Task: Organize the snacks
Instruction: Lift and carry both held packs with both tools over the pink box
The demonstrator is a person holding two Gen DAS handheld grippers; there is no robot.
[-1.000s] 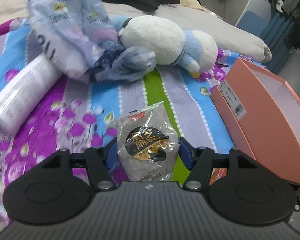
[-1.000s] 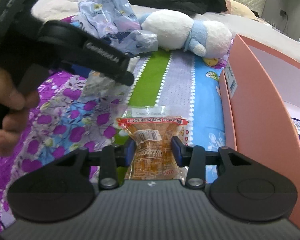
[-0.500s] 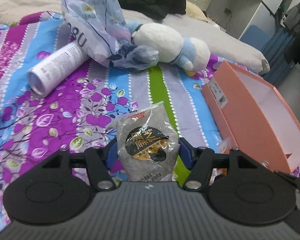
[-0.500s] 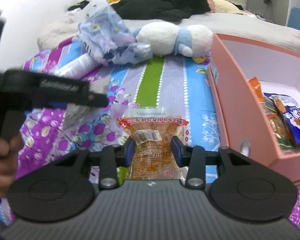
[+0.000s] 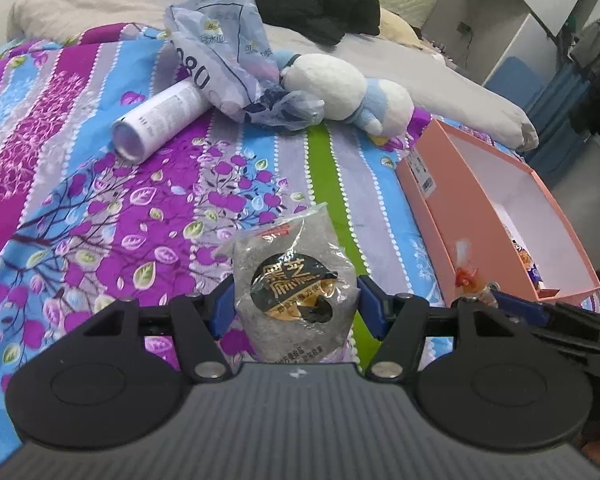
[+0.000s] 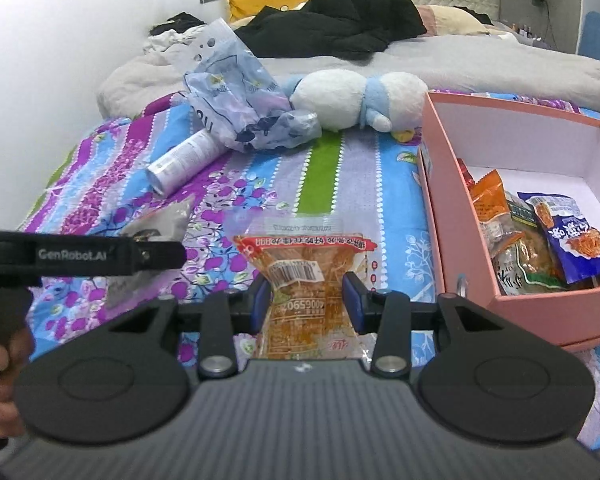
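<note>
My left gripper [image 5: 296, 300] is shut on a grey snack packet [image 5: 294, 280] with a black and gold label, held above the bedspread. My right gripper [image 6: 307, 294] is shut on a clear packet of orange snack [image 6: 306, 276] with a barcode sticker. The pink box [image 6: 452, 216] stands to the right of both; it also shows in the left wrist view [image 5: 452, 200]. Several snack packets [image 6: 540, 236] lie inside it. In the right wrist view the left gripper's body [image 6: 80, 258] and the hand holding it are at the left, with the grey packet [image 6: 160, 222] partly seen behind it.
On the striped floral bedspread [image 5: 100, 208] lie a white tube [image 5: 160, 120], a crumpled plastic bag [image 5: 228, 56] and a white and blue plush toy [image 5: 348, 88]. Black clothes [image 6: 332, 28] and pillows lie at the far end of the bed.
Both grippers have risen and pulled back with their packets, so more of the bed and the inside of the pink box shows. The grips have not changed.
</note>
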